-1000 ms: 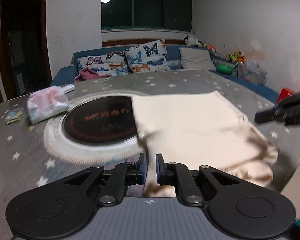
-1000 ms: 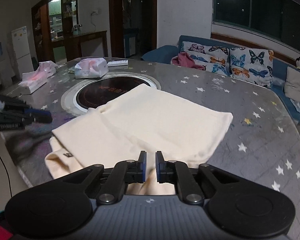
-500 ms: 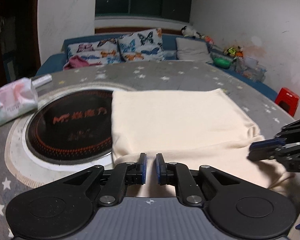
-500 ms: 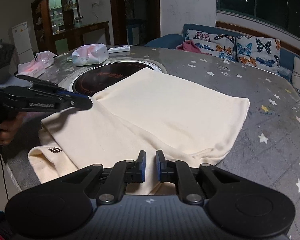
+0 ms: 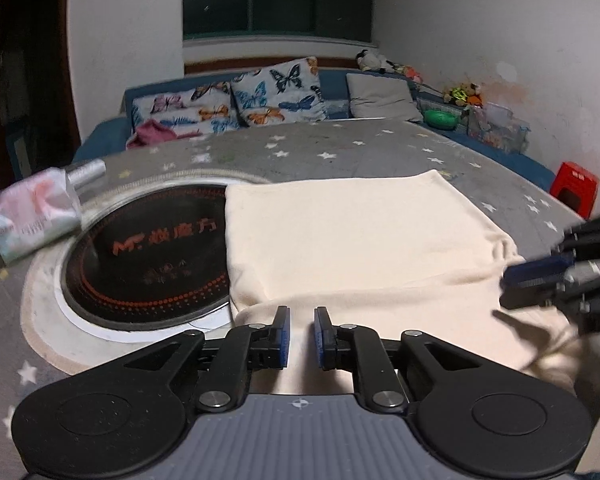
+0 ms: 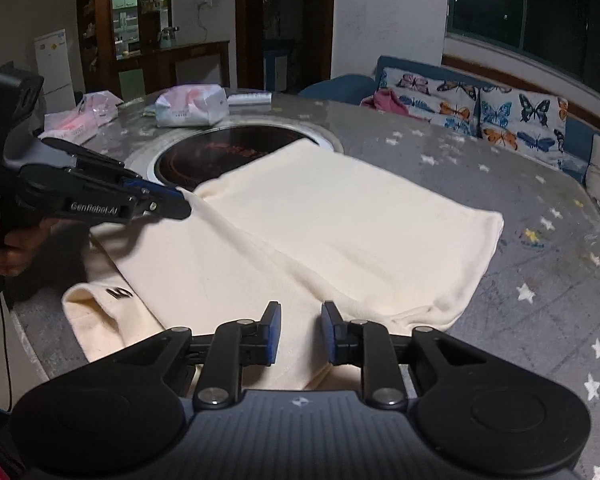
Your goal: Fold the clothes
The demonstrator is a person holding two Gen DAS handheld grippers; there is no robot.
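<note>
A cream garment (image 5: 360, 232) (image 6: 340, 220) lies folded on the grey star-patterned table (image 5: 340, 148), its far corner over the black hob. My left gripper (image 5: 301, 332) (image 6: 186, 204) rests at the left end of the fold line. Its jaws stand a narrow slit apart with smooth cloth showing through, and I cannot tell whether the pads pinch it. My right gripper (image 6: 300, 328) (image 5: 512, 284) hovers over the near right part of the garment. Its jaws are opening, and the cloth lies below them, not gripped. A hand (image 6: 8, 248) holds the left gripper's handle.
A round black induction hob (image 5: 148, 256) (image 6: 220, 148) is set into the table. A tissue pack (image 5: 36, 216) (image 6: 192, 106) and a remote (image 6: 248, 98) lie beyond it. A sofa with butterfly cushions (image 5: 276, 92) lines the far wall, and a red stool (image 5: 574, 188) stands at the right.
My left gripper came in from the table's left edge to the left end of the fold line. My right gripper's jaws have widened. The garment's near part, blurred before, now lies still.
</note>
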